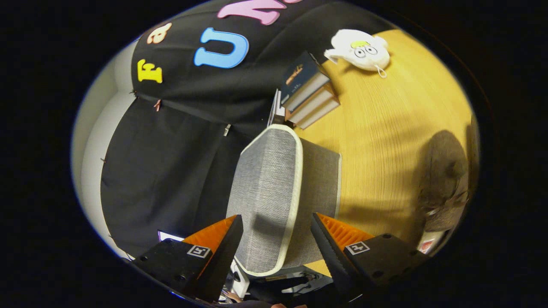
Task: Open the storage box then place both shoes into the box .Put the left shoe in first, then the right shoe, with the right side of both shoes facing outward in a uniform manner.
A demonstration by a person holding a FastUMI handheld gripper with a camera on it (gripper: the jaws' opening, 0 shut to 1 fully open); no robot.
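Note:
The grey fabric storage box (pixel 319 179) with cream trim stands on the wooden table (pixel 385 124). Its lid (pixel 265 184) is a flat grey panel with a cream edge, and it reaches back between my fingers. My gripper (pixel 276 217) is open, one finger on each side of the lid's trimmed edge, neither clearly pressing on it. A brown-grey shoe (pixel 445 175) lies on the table beyond the finger on the table side, blurred and in shadow. I cannot tell whether a second shoe lies by it.
A stack of books (pixel 308 92) leans on the table just beyond the box, against the black cloth wall (pixel 171 162). A white plush toy (pixel 361 49) lies farther out. Bare wood stretches between the box and the shoe.

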